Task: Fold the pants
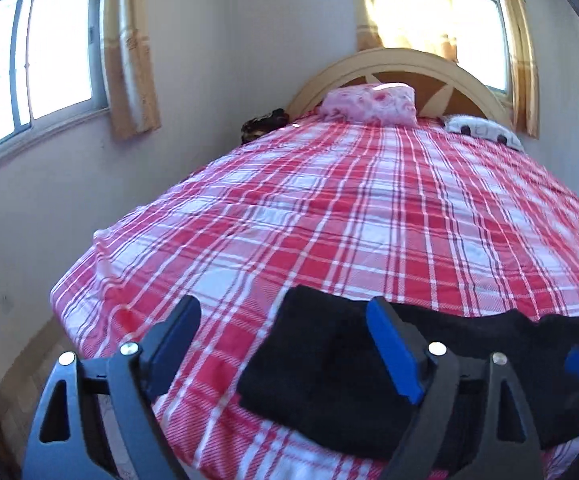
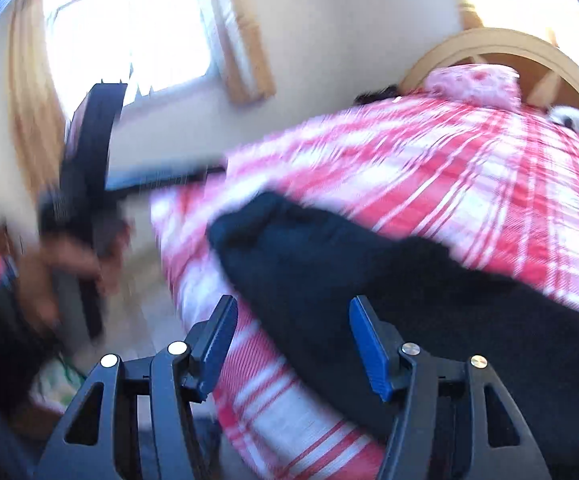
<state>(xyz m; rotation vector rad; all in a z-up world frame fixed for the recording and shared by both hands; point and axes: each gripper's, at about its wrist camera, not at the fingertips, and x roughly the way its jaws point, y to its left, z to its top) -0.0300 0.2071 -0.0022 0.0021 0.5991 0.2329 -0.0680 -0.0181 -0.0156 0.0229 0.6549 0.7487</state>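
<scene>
Two grippers in play, both with jaws spread wide and nothing between them. Left gripper point(image 1: 283, 344): in the left wrist view its fingers straddle the left end of the pants point(image 1: 329, 360), a black, already compacted bundle lying on the red-and-white plaid bedspread point(image 1: 329, 208) along the lower edge of the frame. Long axis of the bundle runs left to right across the frame, extending off toward lower right, where a blue pad of the other tool shows at the right edge. Right gripper point(image 2: 293, 340): in the right wrist view, heavily motion-blurred, the pants point(image 2: 369, 272) fill the lower centre and right; the rounded near end sits just above and between the open fingers, with the right finger over black cloth and the left finger over plaid. Contact between pads and fabric cannot be confirmed in either view. At left of that frame a hand point(image 2: 69, 264) holds the other tool's handle, off the bed edge. Pink pillow point(image 1: 369, 104) and headboard point(image 1: 401, 64) at upper centre-right, well apart from the work. Judgement: garment appears folded at least once; the deciding relation is that the bundle's left end lies straight ahead of the left gripper, which seems the nearer one, so a forward reach and closure there would start the next fold along the long axis.
</scene>
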